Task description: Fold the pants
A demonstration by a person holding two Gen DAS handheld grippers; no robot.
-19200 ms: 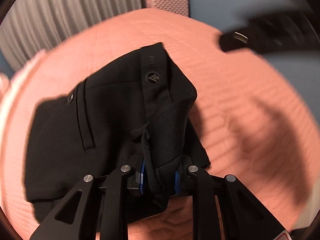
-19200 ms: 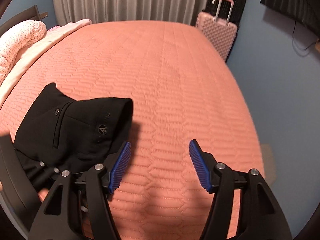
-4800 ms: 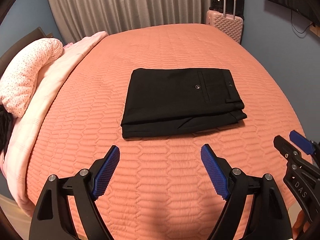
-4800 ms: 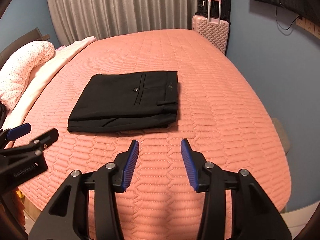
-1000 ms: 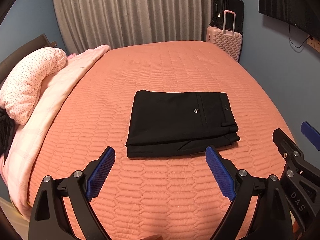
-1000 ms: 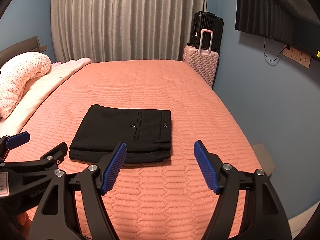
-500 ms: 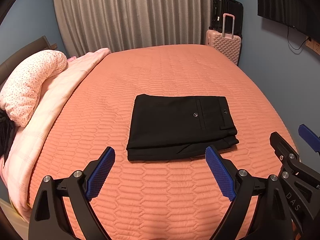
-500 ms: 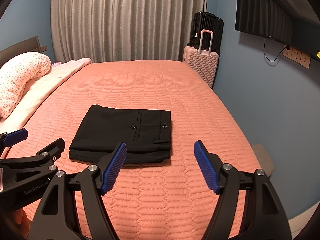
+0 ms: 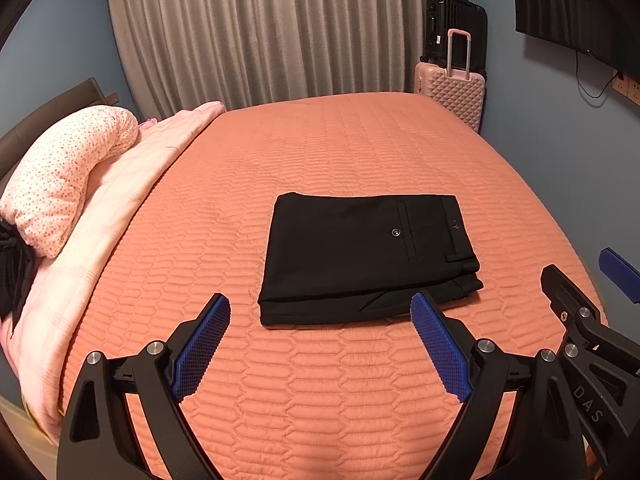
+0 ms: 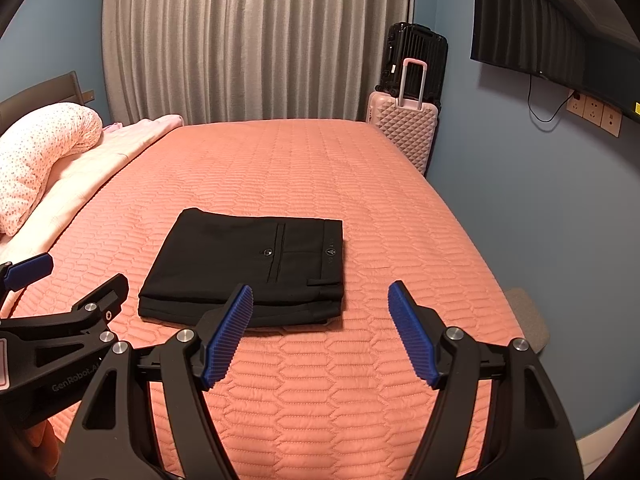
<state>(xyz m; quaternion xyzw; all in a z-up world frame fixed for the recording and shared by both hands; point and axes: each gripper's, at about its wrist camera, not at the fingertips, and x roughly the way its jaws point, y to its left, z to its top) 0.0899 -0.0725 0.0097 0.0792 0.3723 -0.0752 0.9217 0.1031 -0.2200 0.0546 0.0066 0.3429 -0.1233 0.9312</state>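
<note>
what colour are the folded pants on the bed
Black. The folded pants lie on the salmon-pink quilted bedspread; the left wrist view shows them best.

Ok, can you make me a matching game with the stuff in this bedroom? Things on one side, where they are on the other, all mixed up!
Things:
1. black pants
2. pink suitcase
3. dotted pillow
4. left gripper

Places or states:
A. at the left edge of the bed, on the pale pink blanket
B. open, holding nothing
C. folded flat in the middle of the orange bedspread
D. standing on the floor by the bed's far right corner, in front of a black suitcase

Pairs: 1-C, 2-D, 3-A, 4-B
</note>
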